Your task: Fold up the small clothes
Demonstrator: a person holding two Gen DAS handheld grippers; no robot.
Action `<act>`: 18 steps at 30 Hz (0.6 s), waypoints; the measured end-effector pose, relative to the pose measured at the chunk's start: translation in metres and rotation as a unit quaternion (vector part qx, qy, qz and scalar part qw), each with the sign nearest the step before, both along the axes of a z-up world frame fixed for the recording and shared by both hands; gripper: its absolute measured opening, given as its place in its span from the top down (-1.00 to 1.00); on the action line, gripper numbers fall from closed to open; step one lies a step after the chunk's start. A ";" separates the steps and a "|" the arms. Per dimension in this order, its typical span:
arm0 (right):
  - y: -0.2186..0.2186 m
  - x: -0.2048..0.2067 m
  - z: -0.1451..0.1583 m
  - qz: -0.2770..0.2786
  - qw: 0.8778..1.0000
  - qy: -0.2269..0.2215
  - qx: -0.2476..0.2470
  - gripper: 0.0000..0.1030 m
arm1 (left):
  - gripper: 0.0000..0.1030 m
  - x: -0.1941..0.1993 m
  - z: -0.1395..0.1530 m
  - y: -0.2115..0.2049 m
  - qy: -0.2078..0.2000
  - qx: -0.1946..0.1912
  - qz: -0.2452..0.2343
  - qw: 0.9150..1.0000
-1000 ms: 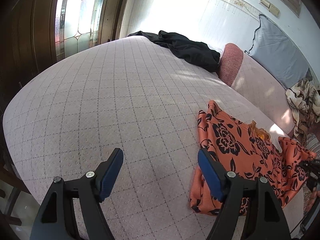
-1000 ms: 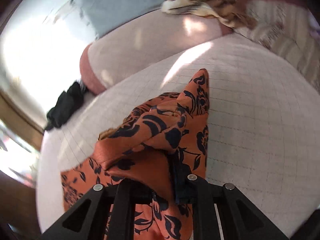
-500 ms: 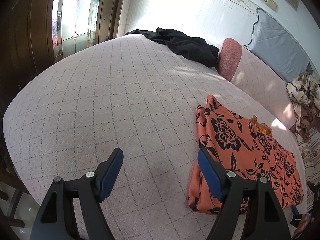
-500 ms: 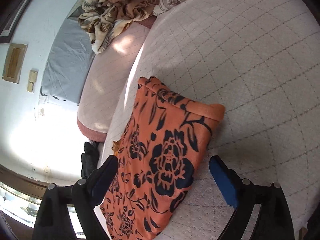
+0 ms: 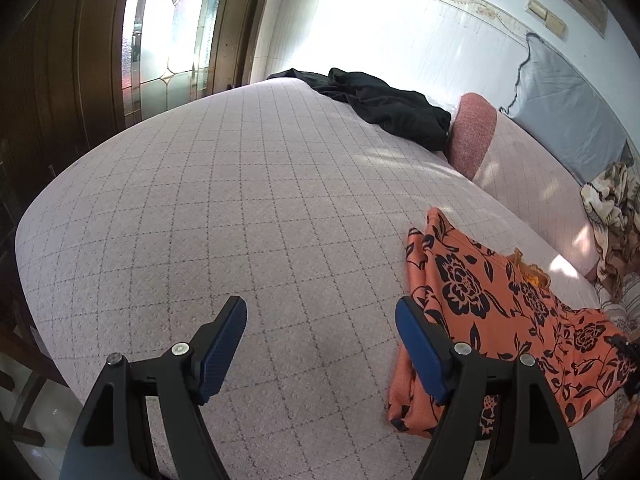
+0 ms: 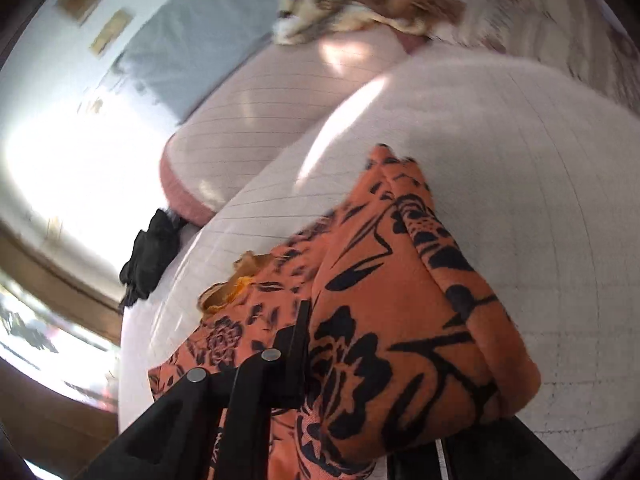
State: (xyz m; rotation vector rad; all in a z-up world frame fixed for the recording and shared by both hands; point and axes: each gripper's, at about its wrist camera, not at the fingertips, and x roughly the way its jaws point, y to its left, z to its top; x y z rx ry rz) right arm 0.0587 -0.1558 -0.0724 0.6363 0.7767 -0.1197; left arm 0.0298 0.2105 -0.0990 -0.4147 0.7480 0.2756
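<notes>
1 orange black-flowered garment (image 5: 496, 304), partly folded

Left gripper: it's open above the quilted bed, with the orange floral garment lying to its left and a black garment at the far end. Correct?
Not quite. In the left wrist view the orange floral garment lies to the right of the left gripper, not its left. The gripper is open above the quilted bed, and the black garment is at the far end.

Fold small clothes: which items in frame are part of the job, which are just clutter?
In the job:
- orange floral garment
- right hand-held gripper, shut on its bunched edge
- left hand-held gripper, open over the bed

Lying about:
- black clothing
- grey pillow
- patterned blanket
</notes>
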 end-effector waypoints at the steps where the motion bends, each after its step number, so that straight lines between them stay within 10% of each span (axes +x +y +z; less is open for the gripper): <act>1: 0.028 0.006 0.018 0.035 0.998 -0.019 -0.039 0.72 | -0.51 -0.003 0.002 0.005 -0.006 -0.002 0.009 1.000; 6: 0.207 0.009 0.050 0.229 0.950 -0.078 -0.198 0.72 | -0.51 -0.017 0.004 0.031 -0.018 -0.022 0.056 0.998; 13: 0.351 0.007 -0.075 0.363 0.880 0.043 -0.302 0.62 | -0.51 -0.023 -0.003 0.047 -0.012 -0.048 0.070 0.996; 18: 0.348 0.017 -0.055 0.362 0.894 0.044 -0.258 0.54 | -0.51 -0.021 -0.002 0.044 -0.019 -0.056 0.058 0.997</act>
